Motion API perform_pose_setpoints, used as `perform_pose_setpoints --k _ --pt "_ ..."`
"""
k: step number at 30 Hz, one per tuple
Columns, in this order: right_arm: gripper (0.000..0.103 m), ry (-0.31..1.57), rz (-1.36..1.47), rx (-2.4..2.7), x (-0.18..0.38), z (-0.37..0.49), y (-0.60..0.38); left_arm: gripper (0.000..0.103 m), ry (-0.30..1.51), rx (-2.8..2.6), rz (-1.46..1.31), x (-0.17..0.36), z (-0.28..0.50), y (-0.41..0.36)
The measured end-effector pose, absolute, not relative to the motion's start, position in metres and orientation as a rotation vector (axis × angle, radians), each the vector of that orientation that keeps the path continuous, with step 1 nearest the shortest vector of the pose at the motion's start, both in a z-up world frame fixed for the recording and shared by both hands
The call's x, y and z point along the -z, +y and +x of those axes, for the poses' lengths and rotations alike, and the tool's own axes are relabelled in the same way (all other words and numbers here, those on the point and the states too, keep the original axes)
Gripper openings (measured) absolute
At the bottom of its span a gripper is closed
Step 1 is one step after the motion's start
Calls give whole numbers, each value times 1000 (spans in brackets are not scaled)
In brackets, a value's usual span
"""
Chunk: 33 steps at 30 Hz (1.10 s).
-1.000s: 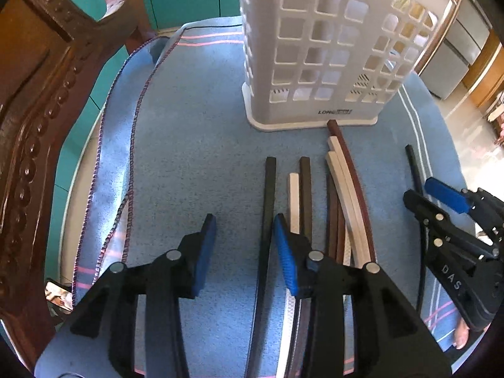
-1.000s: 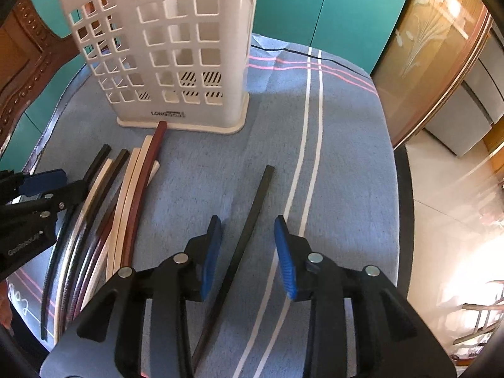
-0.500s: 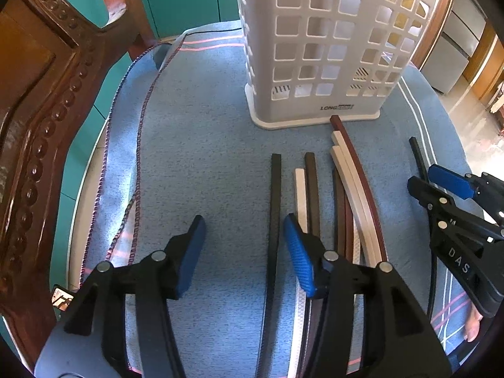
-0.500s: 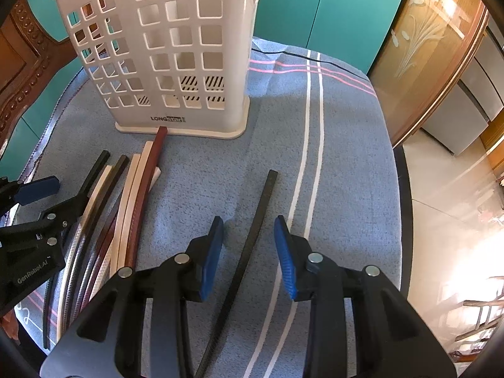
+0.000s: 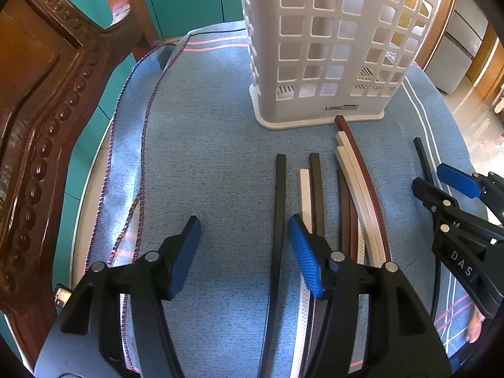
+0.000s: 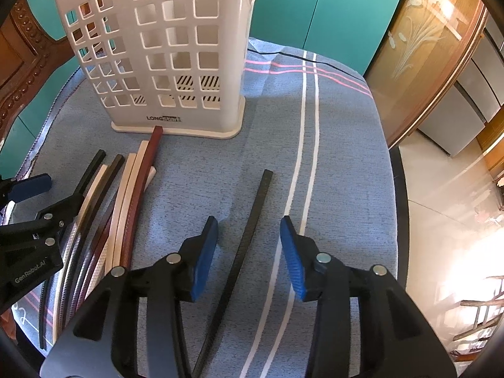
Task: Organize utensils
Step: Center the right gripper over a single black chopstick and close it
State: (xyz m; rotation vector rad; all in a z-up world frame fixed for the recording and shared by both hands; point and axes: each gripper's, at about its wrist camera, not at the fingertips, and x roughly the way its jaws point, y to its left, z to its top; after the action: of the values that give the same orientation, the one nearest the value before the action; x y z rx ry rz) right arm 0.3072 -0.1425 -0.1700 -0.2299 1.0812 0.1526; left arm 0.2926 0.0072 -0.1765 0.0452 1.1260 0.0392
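Several long thin sticks, black, brown, cream and dark red (image 5: 356,189), lie side by side on a blue cloth in front of a white lattice basket (image 5: 327,50). My left gripper (image 5: 242,252) is open above the cloth, a black stick (image 5: 278,208) just inside its right finger. My right gripper (image 6: 249,252) is open and straddles a lone black stick (image 6: 252,220) lying apart to the right of the bundle (image 6: 126,195). The basket also shows in the right wrist view (image 6: 170,50).
A carved dark wooden chair back (image 5: 41,119) stands at the left of the table. The blue cloth (image 6: 340,145) with white and pink stripes covers a round table; its edge drops to the floor at the right. Teal cabinets (image 6: 315,12) stand behind.
Both grippers have opened wider. The left gripper has shifted slightly left and back; the right gripper stays over the lone black stick.
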Motion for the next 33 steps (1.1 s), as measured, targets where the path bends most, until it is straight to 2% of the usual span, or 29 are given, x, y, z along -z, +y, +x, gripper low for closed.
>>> perform_pose_setpoints --k 33 --pt "47 1076 -245 -134 170 309 -141 68 1122 -61 61 178 293 7"
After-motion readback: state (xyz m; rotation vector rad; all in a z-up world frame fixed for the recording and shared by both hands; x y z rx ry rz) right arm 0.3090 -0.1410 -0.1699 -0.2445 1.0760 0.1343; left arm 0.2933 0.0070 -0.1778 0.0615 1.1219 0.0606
